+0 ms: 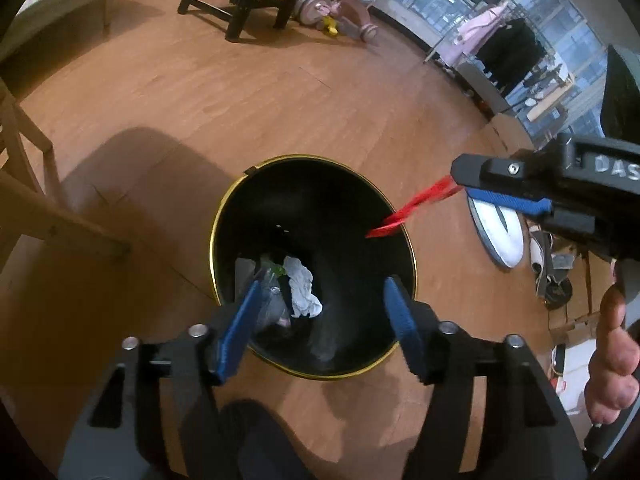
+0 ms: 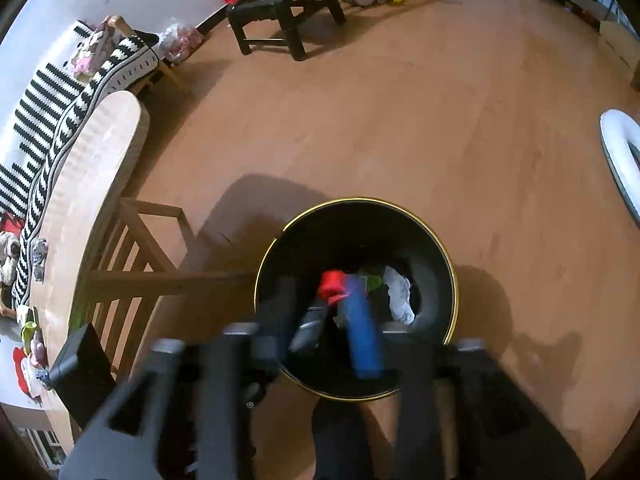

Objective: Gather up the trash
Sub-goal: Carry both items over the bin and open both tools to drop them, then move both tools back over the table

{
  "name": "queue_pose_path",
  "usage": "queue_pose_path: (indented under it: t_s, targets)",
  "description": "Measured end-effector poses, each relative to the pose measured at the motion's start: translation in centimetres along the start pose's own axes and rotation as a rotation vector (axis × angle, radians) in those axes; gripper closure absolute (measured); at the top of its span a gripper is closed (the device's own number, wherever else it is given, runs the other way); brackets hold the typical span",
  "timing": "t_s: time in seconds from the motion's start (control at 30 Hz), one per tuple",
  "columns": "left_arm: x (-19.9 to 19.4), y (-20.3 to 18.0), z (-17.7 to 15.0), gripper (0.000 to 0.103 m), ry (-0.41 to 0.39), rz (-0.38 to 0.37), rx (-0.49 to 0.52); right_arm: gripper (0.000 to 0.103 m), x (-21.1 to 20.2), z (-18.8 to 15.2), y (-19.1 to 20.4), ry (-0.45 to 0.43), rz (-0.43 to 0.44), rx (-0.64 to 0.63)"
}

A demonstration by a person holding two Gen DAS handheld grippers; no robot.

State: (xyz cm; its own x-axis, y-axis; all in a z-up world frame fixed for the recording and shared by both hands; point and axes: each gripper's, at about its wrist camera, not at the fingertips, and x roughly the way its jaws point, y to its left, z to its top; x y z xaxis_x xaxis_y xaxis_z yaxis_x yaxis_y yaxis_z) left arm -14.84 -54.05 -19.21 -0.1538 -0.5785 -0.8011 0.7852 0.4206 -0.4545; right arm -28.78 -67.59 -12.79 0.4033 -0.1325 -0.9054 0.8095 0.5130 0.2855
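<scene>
Fingers (image 1: 256, 312) of the left gripper (image 1: 324, 320) stand released, empty, above the bin (image 1: 236, 200); the right gripper (image 1: 464, 184) lets go a red wrapper (image 1: 404, 212), its long axis slanting down into the bin's right rim.

Looking down the left tool (image 1: 324, 320) now: a black frame, two angular arms with triangular cut-outs, and silver round-headed pivot pins (image 1: 199, 330) sitting along the linkages. Each finger carries a bright blue ribbed pad (image 1: 404, 322), long and flat. Over at the edge comes the right tool (image 1: 460, 184), same black build, a small silver screw (image 1: 513, 167) set in its finger and pale raised letters reading "DAS" (image 1: 614, 166) on the body. One blue pad (image 1: 508, 200) shows beneath. Behind it, a bare hand (image 1: 612, 360). From the right wrist view, that tool (image 2: 324, 320) blurs: dark arms, grey pins, one blue pad (image 2: 362, 332).
</scene>
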Motion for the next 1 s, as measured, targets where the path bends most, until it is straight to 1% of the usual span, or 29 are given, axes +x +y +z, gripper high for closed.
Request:
queue_pose_path:
  t_s: [0.03,0.13,0.23,0.27,0.3,0.33,0.37,0.43,0.47,0.57,0.63,0.73,0.83,0.87,1.0]
  targets:
    - [-0.1,0.1,0.0,0.039,-0.002,-0.002,-0.003,0.03,-0.3,0.0,0.1,-0.014,-0.004,-0.004]
    - [-1.0,0.2,0.0,0.034,-0.021,0.002,-0.008,0.03,-0.7,0.1,0.6,-0.033,-0.013,-0.014]
    - [-3.2,0.1,-0.2,0.026,-0.065,0.021,-0.009,0.03,-1.6,0.0,1.6,-0.059,0.005,-0.01]
    - [-3.9,0.3,-0.4,0.021,-0.08,0.029,-0.012,0.03,-1.8,0.0,1.9,-0.069,0.013,-0.014]
    - [-4.9,0.5,-0.5,0.014,-0.097,0.045,-0.017,0.03,-2.3,-0.1,2.6,-0.082,0.022,-0.023]
    - [-6.0,0.7,-0.5,0.01,-0.115,0.066,-0.023,0.03,-2.8,-0.1,3.4,-0.1,0.033,-0.035]
    - [-7.6,1.0,-0.7,0.009,-0.146,0.095,-0.029,0.029,-3.2,-0.2,4.2,-0.114,0.041,-0.046]
    - [-10.4,1.5,-0.9,0.009,-0.196,0.122,-0.031,0.023,-4.2,-0.4,6.2,-0.141,0.062,-0.071]
    - [-12.5,2.1,-1.1,0.009,-0.225,0.155,-0.035,0.023,-4.9,-0.6,7.8,-0.159,0.091,-0.092]
    - [-17.3,3.8,-2.1,0.008,-0.298,0.213,-0.049,0.022,-6.7,-1.6,12.4,-0.196,0.159,-0.166]
    - [-20.6,5.5,-2.8,0.008,-0.339,0.264,-0.059,0.022,-8.0,-2.6,16.6,-0.228,0.206,-0.246]
    - [-26.4,8.7,-4.8,0.007,-0.411,0.353,-0.075,0.02,-9.4,-4.6,22.1,-0.263,0.257,-0.356]
    - [-32.4,12.8,-7.2,0.007,-0.476,0.442,-0.141,0.018,-9.9,-6.8,27.5,-0.273,0.309,-0.458]
    - [-34.8,14.6,-8.3,0.007,-0.501,0.466,-0.184,0.018,-9.9,-7.4,29.1,-0.27,0.323,-0.483]
    - [-41.8,19.7,-12.3,0.007,-0.568,0.545,-0.304,0.018,-9.9,-11.3,36.2,-0.243,0.406,-0.606]
